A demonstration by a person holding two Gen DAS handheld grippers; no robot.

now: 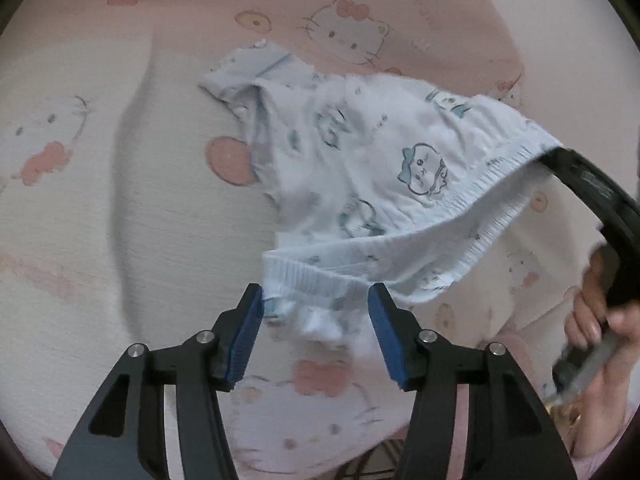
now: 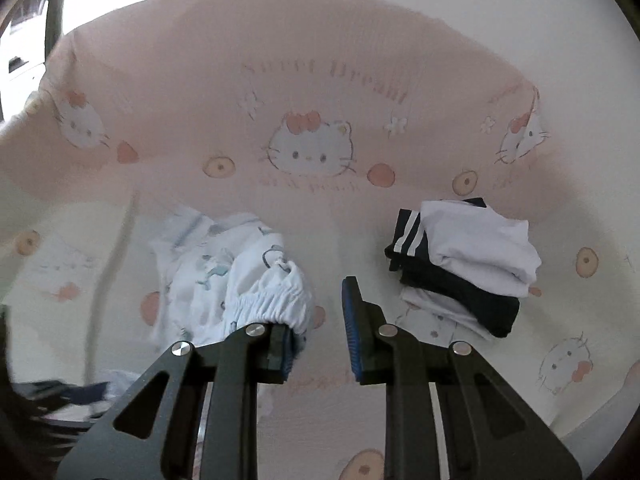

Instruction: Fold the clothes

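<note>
A small pale blue garment with cartoon prints and an elastic waistband (image 1: 384, 184) hangs stretched above the bed. My left gripper (image 1: 316, 312) is open, with the waistband's near end between its blue pads, not pinched. My right gripper (image 2: 316, 320) is open too. The waistband (image 2: 272, 300) is hooked over its left finger (image 2: 280, 344), which carries that end. In the left wrist view the right gripper's finger (image 1: 592, 188) holds the far end of the waistband up at the right. The rest of the garment (image 2: 200, 268) trails down onto the sheet.
The bed has a pink and white cartoon-cat sheet (image 2: 312, 92). A stack of folded clothes, white and dark navy with white stripes (image 2: 464, 264), lies at the right. More clothes (image 2: 80, 396) lie at the lower left edge. A hand (image 1: 600, 340) grips the right tool.
</note>
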